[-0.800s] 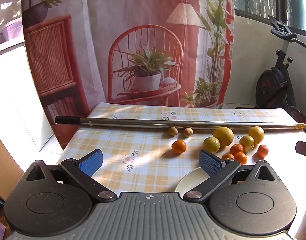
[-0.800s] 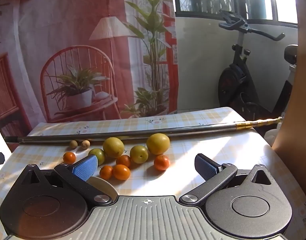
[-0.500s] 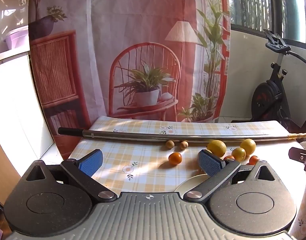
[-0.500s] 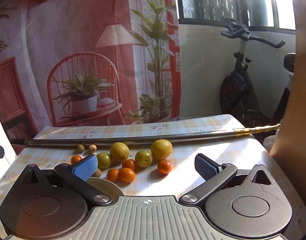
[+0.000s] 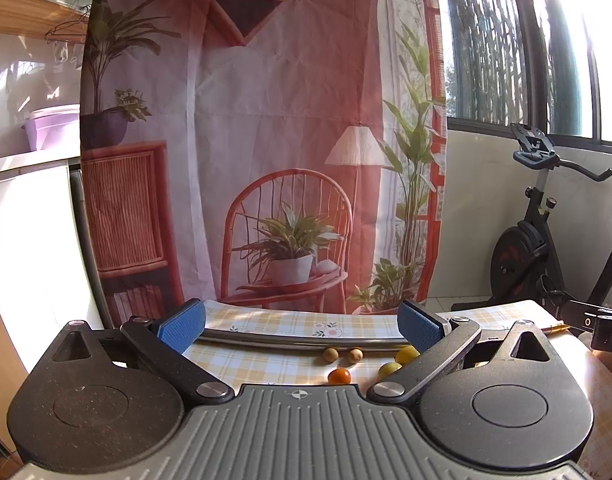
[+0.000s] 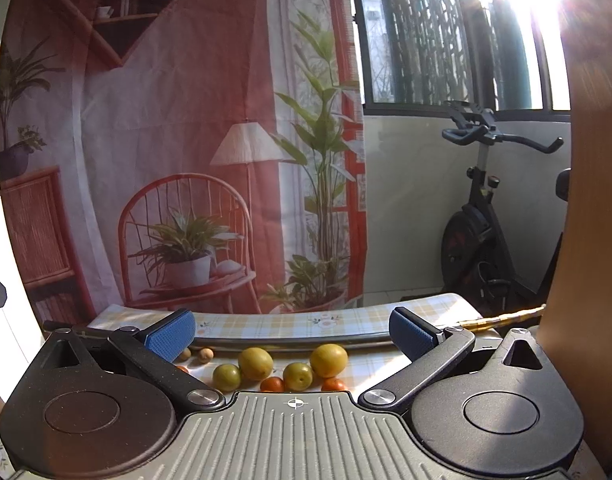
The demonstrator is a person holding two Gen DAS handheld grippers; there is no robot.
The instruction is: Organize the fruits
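Fruits [image 6: 255,363] lie loose near the far edge of the tabletop [image 5: 265,324], just in front of a metal pole [image 5: 297,342], so from left to right the left gripper [image 5: 301,326] and right gripper [image 6: 291,330], both wide and empty, should tip down toward one piece before closing.

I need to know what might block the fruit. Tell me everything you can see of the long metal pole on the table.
The metal pole is a slim, shiny steel-looking tube lying flat across the checked tablecloth, behind the fruit. Its left end carries a dark handle-like section; its right end narrows into a ribbed brass-coloured tip that passes the table edge. Two small brown fruits lie close in front; whether they touch it is unclear. Neither gripper touches it.
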